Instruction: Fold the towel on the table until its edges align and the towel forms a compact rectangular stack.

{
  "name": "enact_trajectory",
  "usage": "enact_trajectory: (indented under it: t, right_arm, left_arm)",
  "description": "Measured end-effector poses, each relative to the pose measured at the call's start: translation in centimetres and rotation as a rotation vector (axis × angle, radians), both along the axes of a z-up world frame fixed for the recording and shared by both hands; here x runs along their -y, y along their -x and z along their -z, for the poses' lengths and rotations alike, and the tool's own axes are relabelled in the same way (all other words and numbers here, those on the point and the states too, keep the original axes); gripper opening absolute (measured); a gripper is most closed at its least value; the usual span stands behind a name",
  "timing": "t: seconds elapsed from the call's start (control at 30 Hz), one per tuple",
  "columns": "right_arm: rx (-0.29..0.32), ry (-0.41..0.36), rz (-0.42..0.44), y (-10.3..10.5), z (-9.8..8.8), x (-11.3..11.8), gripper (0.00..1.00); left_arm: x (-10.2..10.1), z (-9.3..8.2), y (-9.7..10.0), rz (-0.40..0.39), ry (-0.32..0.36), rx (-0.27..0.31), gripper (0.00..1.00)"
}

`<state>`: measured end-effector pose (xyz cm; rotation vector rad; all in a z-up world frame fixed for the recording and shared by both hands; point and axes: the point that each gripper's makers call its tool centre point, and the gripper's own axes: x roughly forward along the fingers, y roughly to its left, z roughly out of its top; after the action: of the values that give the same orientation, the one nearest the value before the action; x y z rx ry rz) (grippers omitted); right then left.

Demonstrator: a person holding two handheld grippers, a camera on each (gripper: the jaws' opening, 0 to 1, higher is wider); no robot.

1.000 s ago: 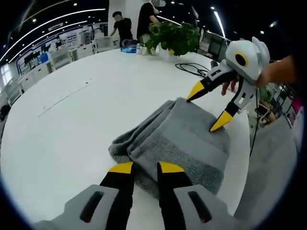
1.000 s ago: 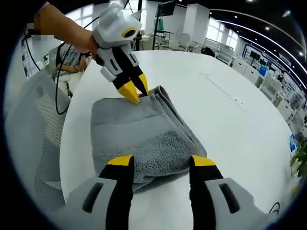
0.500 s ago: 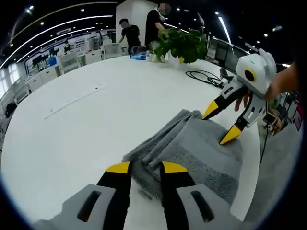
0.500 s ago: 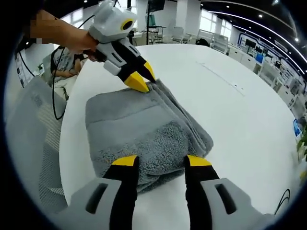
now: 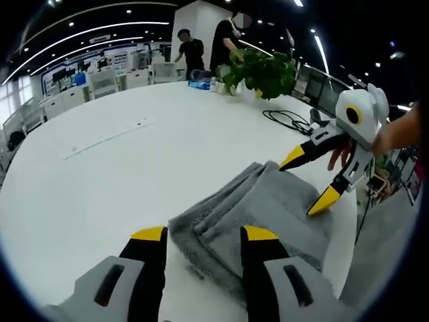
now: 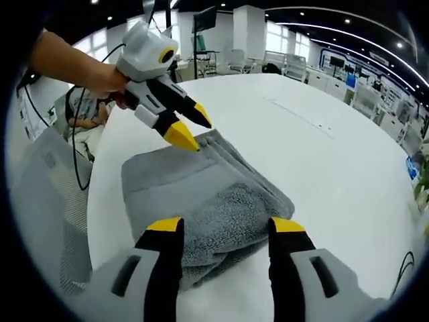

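A grey towel [image 5: 268, 211] lies folded into a thick rectangular stack near the edge of the white table [image 5: 100, 168]. In the left gripper view my left gripper [image 5: 204, 235] is open, its yellow tips straddling the stack's near corner. My right gripper [image 5: 310, 180] comes in from the right, open, one tip on the towel's far side and one at its far corner. In the right gripper view my right gripper [image 6: 226, 226] stands open over the towel [image 6: 201, 191], its tips above the near edge. The left gripper [image 6: 192, 127], held by a hand, is open just above the far layered edge.
A potted plant [image 5: 265, 64], a black cable [image 5: 285, 117] and two standing people [image 5: 191, 50] are at the table's far side. A grey mesh chair [image 6: 47, 201] stands beside the table edge near the towel. Bare tabletop [image 6: 335, 174] stretches beyond the stack.
My left gripper's jaws, nearly together at the towel's layered edge before, have spread apart and let go of it. The right gripper's jaws stay apart over the towel.
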<state>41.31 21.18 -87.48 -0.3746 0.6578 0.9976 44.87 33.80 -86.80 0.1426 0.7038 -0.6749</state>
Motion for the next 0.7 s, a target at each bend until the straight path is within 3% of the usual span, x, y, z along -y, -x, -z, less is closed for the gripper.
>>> enact_trajectory:
  t: [0.17, 0.3, 0.53, 0.63, 0.67, 0.7]
  right_arm:
    - [0.007, -0.032, 0.054, -0.1, -1.0, 0.6, 0.47]
    - [0.002, -0.003, 0.063, 0.5, -0.9, 1.7, 0.46]
    - [-0.003, -0.017, 0.117, 0.7, -1.1, 3.0, 0.46]
    - [0.000, 0.000, 0.136, 0.1, -0.5, 3.7, 0.46]
    - [-0.003, 0.011, 0.145, 0.0, -0.2, 3.9, 0.45]
    - [-0.007, 0.019, 0.147, 0.1, 0.0, 3.9, 0.45]
  left_arm:
    - [0.5, -0.7, 1.7, 0.057, 0.002, 0.023, 0.54]
    - [0.3, -0.5, 2.6, 0.074, -0.013, 0.022, 0.55]
    - [0.0, 0.1, 3.7, 0.091, -0.032, 0.011, 0.55]
    - [-0.2, 0.8, 4.0, 0.109, -0.071, 0.012, 0.55]
    - [-0.7, 1.4, 4.2, 0.122, -0.129, 0.011, 0.55]
    - [-0.7, 1.5, 4.2, 0.132, -0.141, 0.021, 0.55]
